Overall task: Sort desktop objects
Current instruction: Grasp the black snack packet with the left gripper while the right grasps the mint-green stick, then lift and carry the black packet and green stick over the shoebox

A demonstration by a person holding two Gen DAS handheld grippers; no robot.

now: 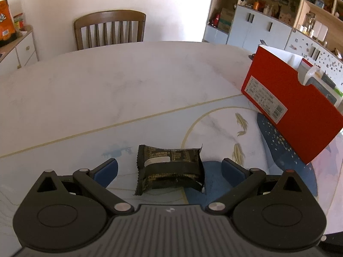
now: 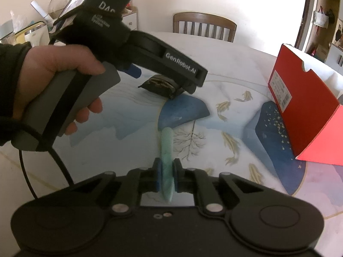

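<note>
A black snack packet (image 1: 170, 168) lies on the table between the fingers of my left gripper (image 1: 169, 169). The jaws are wide open on either side of it, not touching. The packet also shows in the right wrist view (image 2: 159, 85), under the left gripper's body (image 2: 154, 49). My right gripper (image 2: 166, 176) is shut on a thin pale green stick-like object (image 2: 166, 150) that points forward above the table. A red open box (image 1: 295, 109) stands at the right and holds a white item (image 1: 317, 79); the box also shows in the right wrist view (image 2: 300, 105).
The round marble table (image 1: 107, 90) has a mat with blue shapes and fish (image 2: 225, 128). A wooden chair (image 1: 110, 29) stands at the far edge. Cabinets and shelves (image 1: 268, 17) line the right wall. A hand (image 2: 55, 68) and cable (image 2: 27, 171) are at the left.
</note>
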